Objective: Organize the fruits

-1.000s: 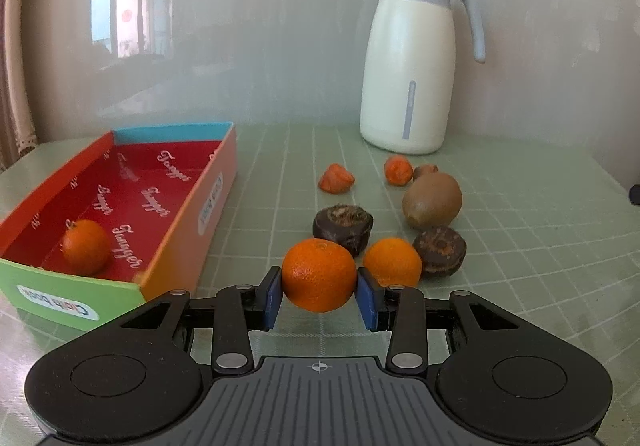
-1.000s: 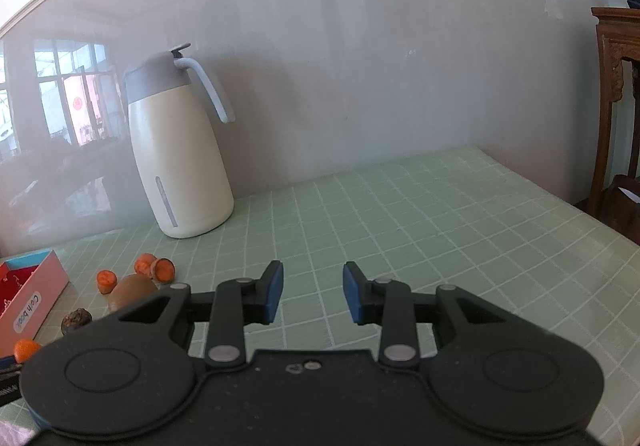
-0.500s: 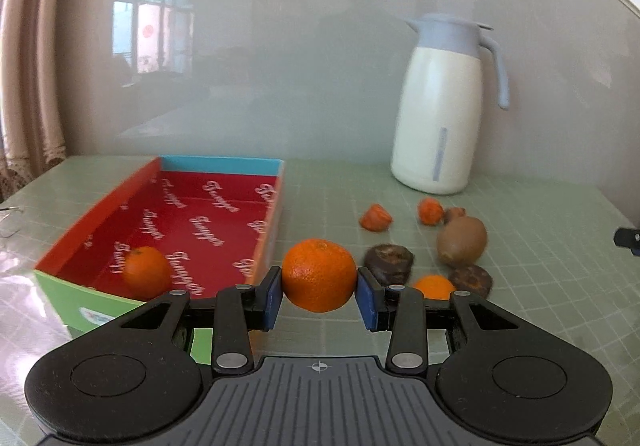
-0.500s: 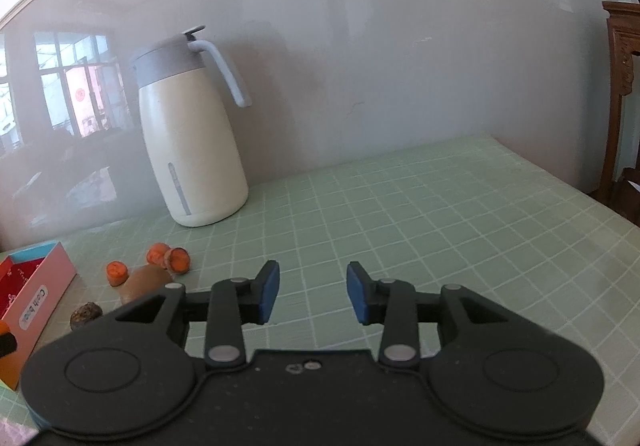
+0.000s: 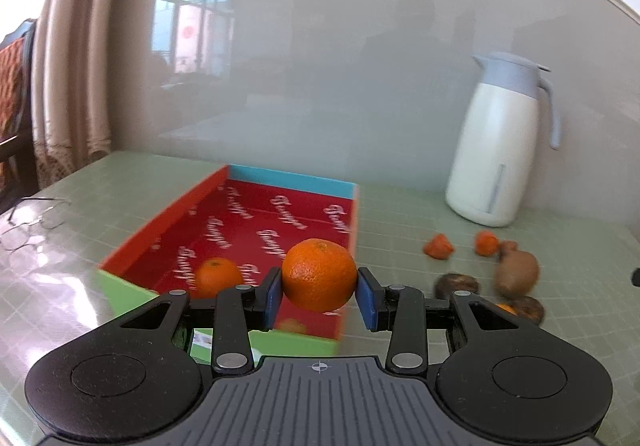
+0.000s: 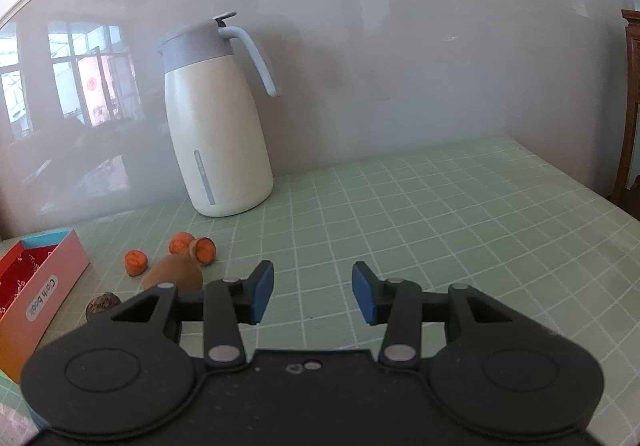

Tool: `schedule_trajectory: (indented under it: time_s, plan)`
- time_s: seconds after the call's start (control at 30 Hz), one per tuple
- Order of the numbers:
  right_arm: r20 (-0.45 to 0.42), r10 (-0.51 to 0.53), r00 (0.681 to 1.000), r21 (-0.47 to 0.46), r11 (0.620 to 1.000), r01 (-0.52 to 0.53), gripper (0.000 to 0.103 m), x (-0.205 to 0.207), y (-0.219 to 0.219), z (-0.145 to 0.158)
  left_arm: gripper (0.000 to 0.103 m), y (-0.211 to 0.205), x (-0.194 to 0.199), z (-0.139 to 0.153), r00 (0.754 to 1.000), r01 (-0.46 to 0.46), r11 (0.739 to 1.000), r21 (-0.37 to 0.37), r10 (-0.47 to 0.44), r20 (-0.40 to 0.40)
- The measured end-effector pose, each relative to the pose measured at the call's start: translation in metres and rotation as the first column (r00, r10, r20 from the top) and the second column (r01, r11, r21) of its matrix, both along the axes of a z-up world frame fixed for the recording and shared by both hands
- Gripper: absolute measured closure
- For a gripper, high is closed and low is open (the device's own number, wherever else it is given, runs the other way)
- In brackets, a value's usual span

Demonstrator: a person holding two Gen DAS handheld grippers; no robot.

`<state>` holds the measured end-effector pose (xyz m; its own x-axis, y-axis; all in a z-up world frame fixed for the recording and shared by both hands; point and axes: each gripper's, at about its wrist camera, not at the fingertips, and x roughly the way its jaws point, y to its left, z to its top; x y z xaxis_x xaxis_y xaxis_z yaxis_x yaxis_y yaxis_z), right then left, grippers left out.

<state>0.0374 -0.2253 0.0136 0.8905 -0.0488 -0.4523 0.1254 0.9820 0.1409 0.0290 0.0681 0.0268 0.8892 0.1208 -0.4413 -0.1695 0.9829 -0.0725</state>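
My left gripper (image 5: 319, 298) is shut on an orange (image 5: 319, 274) and holds it in the air over the near right corner of the red-lined box (image 5: 280, 213). Another orange (image 5: 218, 276) lies inside the box. On the table to the right lie a kiwi (image 5: 516, 272), two dark round fruits (image 5: 456, 283), small orange fruits (image 5: 439, 246) and a partly hidden orange (image 5: 506, 308). My right gripper (image 6: 313, 296) is open and empty above the green table. Its view shows the kiwi (image 6: 174, 272), small orange fruits (image 6: 136, 261) and the box (image 6: 40, 286) at left.
A white jug with a grey lid (image 5: 500, 149) stands at the back by the wall; it also shows in the right wrist view (image 6: 216, 125). Spectacles (image 5: 28, 221) lie at the table's left. A wooden chair (image 6: 632, 117) stands at the far right.
My left gripper has lifted the orange off the table and carried it left, from the fruit pile to over the box. My right gripper has shifted slightly and stays open.
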Motion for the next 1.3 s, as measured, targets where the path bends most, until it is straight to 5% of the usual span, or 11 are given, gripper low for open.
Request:
schedule_trajectory:
  time_s: [0.87,1.3]
  plan:
    - [-0.008,0.005,1.000,-0.003,1.000,-0.005,0.058,0.001,0.001,-0.002,0.061,0.027,0.002,-0.002,0.996,-0.085,0.996,0.014,0.085,0.003]
    - [-0.011,0.011,1.000,-0.002,1.000,-0.011,0.054,0.001,0.005,-0.003,0.017,0.048,-0.012,0.004,0.985,-0.165,0.986,0.016,0.164,0.053]
